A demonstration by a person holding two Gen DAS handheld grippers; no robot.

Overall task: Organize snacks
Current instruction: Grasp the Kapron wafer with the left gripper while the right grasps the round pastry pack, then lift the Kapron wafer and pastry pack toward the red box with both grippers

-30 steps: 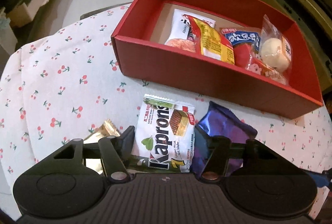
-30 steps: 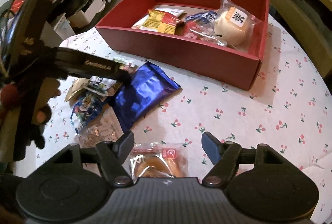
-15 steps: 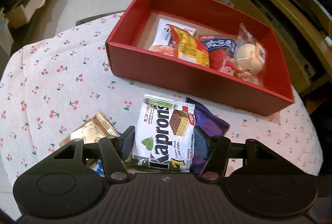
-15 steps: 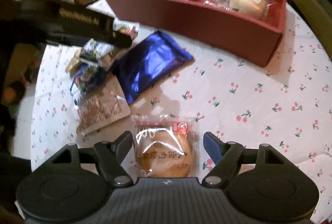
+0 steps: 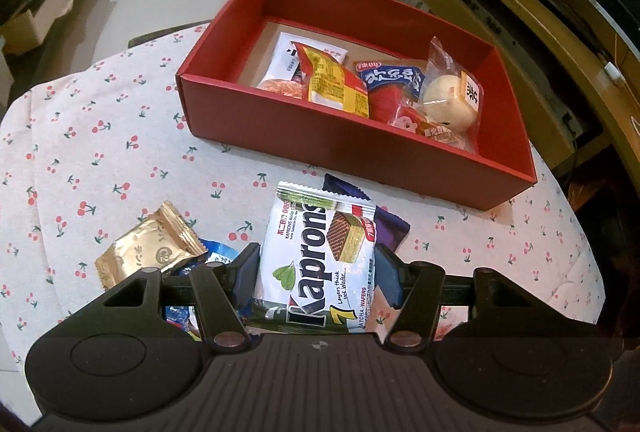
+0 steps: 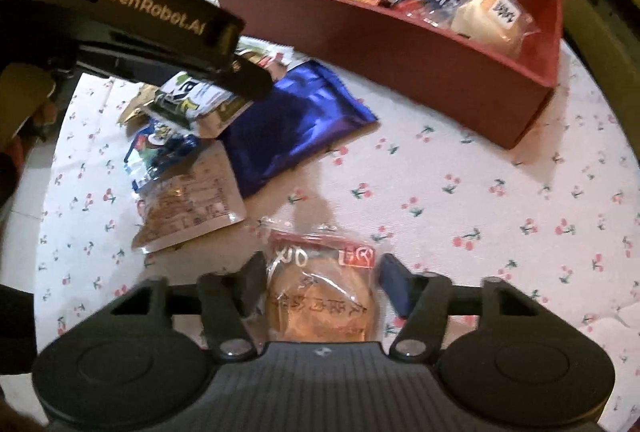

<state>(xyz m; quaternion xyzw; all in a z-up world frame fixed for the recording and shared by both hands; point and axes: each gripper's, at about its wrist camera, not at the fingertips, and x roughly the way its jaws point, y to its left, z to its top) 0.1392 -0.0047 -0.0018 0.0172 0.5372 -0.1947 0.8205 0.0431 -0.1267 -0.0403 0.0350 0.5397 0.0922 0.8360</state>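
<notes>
My left gripper (image 5: 316, 268) is shut on a white Kaprons wafer pack (image 5: 320, 256) and holds it above the table, short of the red box (image 5: 320, 136). The box holds several snacks, among them a bun in clear wrap (image 5: 452, 100). In the right wrist view my right gripper (image 6: 320, 280) has its fingers on both sides of a clear-wrapped round pastry (image 6: 320, 296) on the cherry-print tablecloth (image 6: 480, 212); the jaws have narrowed close to the pack. The left gripper's body (image 6: 160, 28) and the wafer pack (image 6: 192, 96) show at upper left.
A blue-purple bag (image 6: 296, 124) lies by the red box (image 6: 400, 44). A brown flat pack (image 6: 188, 204) and a blue packet (image 6: 160, 148) lie left of it. A gold pack (image 5: 148, 248) lies at left. Furniture and boxes surround the round table.
My left gripper has lifted the wafer pack higher and drawn back from the box. My right gripper has come down over the pastry and narrowed its jaws around it.
</notes>
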